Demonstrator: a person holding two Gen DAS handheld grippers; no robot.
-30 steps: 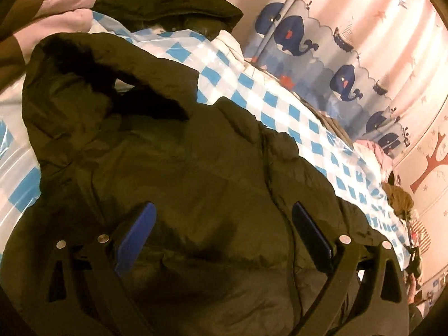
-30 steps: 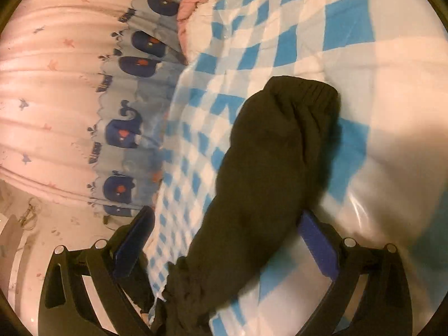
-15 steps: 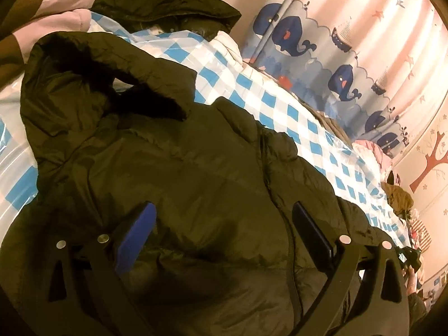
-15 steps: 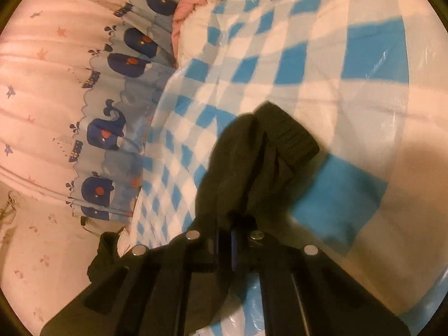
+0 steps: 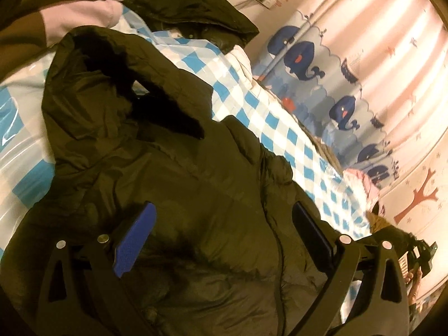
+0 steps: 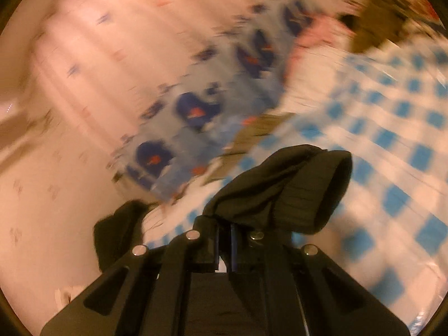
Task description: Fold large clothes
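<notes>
A dark olive hooded puffer jacket lies spread on the blue-and-white checked bed cover, hood toward the upper left. My left gripper hovers just over the jacket's chest, open, blue pads wide apart with nothing between them. In the right wrist view my right gripper is shut on the jacket's sleeve, and the ribbed cuff hangs lifted above the checked cover. The picture there is blurred by motion.
A second dark jacket and pink clothing are piled at the head of the bed. A pink curtain with blue whales hangs along the far side. More clothes lie at the bed's far end.
My right gripper shut on the sleeve, then lifted it off the bed and rolled; the cuff now hangs in the air. My left gripper shifted slightly over the jacket, still open.
</notes>
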